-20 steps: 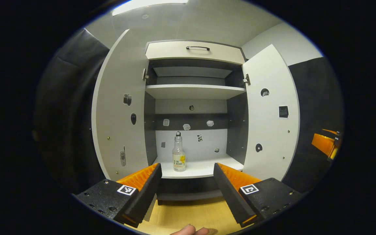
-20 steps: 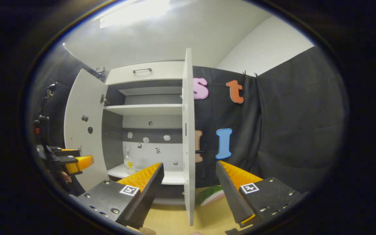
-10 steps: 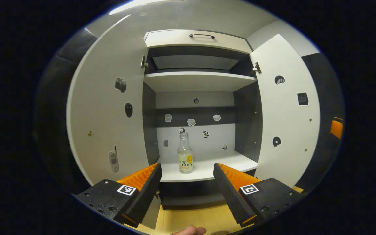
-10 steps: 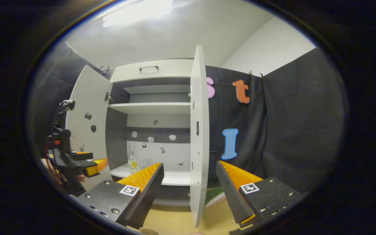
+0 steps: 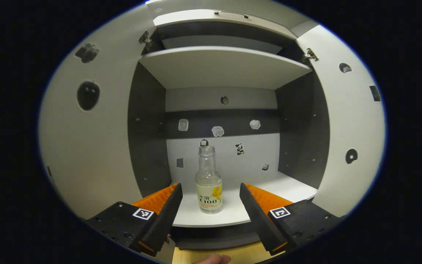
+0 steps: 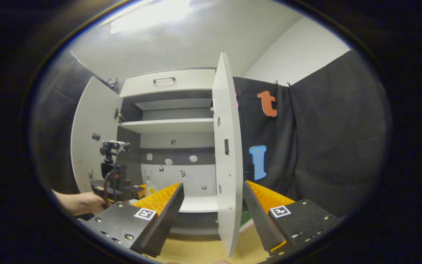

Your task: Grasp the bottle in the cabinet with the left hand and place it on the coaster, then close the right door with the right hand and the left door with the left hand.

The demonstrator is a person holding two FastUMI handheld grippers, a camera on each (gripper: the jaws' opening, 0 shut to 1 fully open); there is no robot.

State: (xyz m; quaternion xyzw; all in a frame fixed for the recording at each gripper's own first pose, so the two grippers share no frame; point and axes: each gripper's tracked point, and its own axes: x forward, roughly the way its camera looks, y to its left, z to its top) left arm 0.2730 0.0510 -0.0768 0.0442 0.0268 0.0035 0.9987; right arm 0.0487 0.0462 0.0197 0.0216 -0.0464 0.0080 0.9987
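- We saw the left gripper (image 5: 209, 205) with its fingers spread wide, holding and touching nothing; the bottle (image 5: 208, 181) appeared between them but farther in.
- The right gripper (image 6: 213, 209) also stood wide apart and empty, with the edge of the right door (image 6: 227, 154) rising between its fingers, farther off.
- The bottle stood upright, neck up, uncapped, on the lower shelf (image 5: 233, 212) of the cabinet (image 5: 222, 69), near that shelf's front edge and roughly midway along it.
- Both doors hung open; the left door (image 5: 86, 146) swung out on its side.
- In the right gripper view we saw the left gripper, held by a hand (image 6: 82, 202), at the cabinet's front by the left door.
- Small stickers (image 5: 217, 131) dotted the back panel.
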